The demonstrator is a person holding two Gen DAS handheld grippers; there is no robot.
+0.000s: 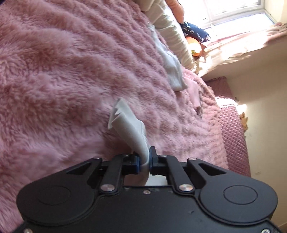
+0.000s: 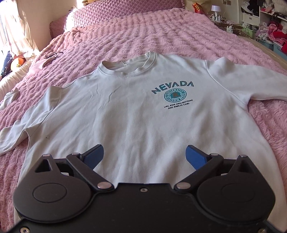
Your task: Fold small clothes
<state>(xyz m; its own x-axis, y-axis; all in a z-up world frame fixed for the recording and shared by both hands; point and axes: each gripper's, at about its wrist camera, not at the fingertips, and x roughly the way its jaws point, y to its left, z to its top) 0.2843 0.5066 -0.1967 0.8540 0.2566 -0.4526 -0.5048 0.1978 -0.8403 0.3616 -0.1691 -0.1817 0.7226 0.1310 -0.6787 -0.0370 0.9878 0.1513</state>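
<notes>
White sweatshirt (image 2: 136,114) lies flat, print side up, on the pink fleece blanket (image 2: 161,35) covering the bed. Body's long axis runs from the hem, nearest the right gripper (image 2: 144,157), straight away to the collar (image 2: 128,67), which points toward the quilted pink headboard cushion (image 2: 114,12). Teal "NEVADA" print (image 2: 173,87) reads upright from the hem side. One sleeve (image 2: 251,80) stretches out sideways toward the right edge of the right wrist view; the other sleeve (image 2: 16,129) runs off to the left, its outer part out of that view.

Right gripper: jaws spread wide, hovering over the hem, blue pads (image 2: 194,159) clear of the cloth as far as can be judged.

Left gripper (image 1: 144,161): jaws nearly together, pinching a strip of white fabric. The gripped piece, a ribbed cuff end (image 1: 125,120), stands up off the blanket and points away from the gripper; it looks like the sweatshirt's cuff, though the join is not visible. More white cloth (image 1: 172,71) lies further along the blanket, toward the sunlit window (image 1: 233,9).
</notes>
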